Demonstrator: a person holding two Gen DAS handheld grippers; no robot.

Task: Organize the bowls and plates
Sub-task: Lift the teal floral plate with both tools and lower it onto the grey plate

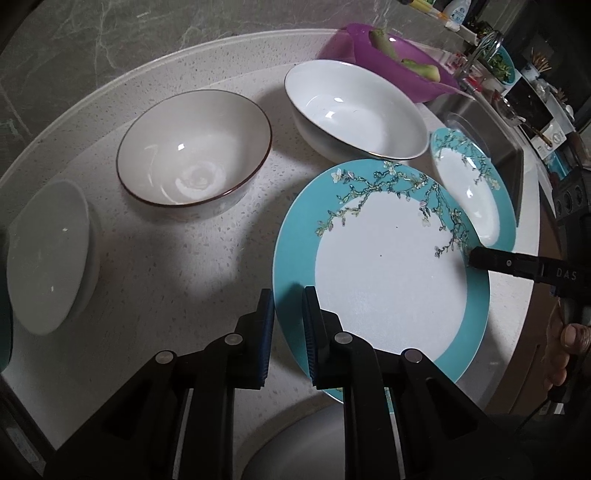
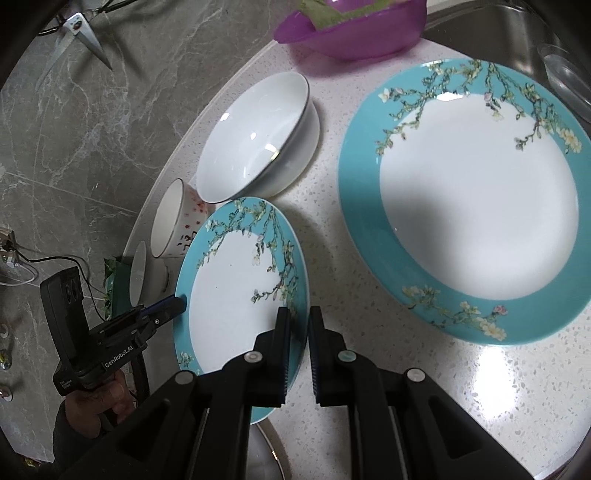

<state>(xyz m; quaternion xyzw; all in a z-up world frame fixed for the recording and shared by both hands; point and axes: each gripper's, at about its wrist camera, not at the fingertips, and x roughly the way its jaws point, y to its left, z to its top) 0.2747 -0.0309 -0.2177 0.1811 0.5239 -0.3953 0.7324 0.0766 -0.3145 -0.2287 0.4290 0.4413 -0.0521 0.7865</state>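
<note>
Two blossom-patterned teal plates are before us: a small plate (image 2: 240,284) that we hold by opposite rims, and a large plate (image 2: 476,199) lying flat on the speckled white surface (image 2: 369,354), nearer the sink (image 2: 491,22). Our left gripper (image 1: 288,306) has its fingers closed on the small plate's near rim, and our right gripper (image 2: 295,325) has its fingers closed on the opposite rim, one finger over the plate and one under it. From the left wrist view the held plate (image 1: 380,273) seems to sit just clear of the surface, partly covering the large plate (image 1: 476,188) behind it. Past the plates stands a white bowl (image 1: 354,110), and beside it a brown-rimmed bowl (image 1: 195,151); a pale bowl (image 1: 48,254) rests near the surface's rounded edge. A purple basin (image 1: 391,62) with green vegetables sits at the far edge by the sink. A second rounded rim (image 1: 295,443) shows below the held plate.
</note>
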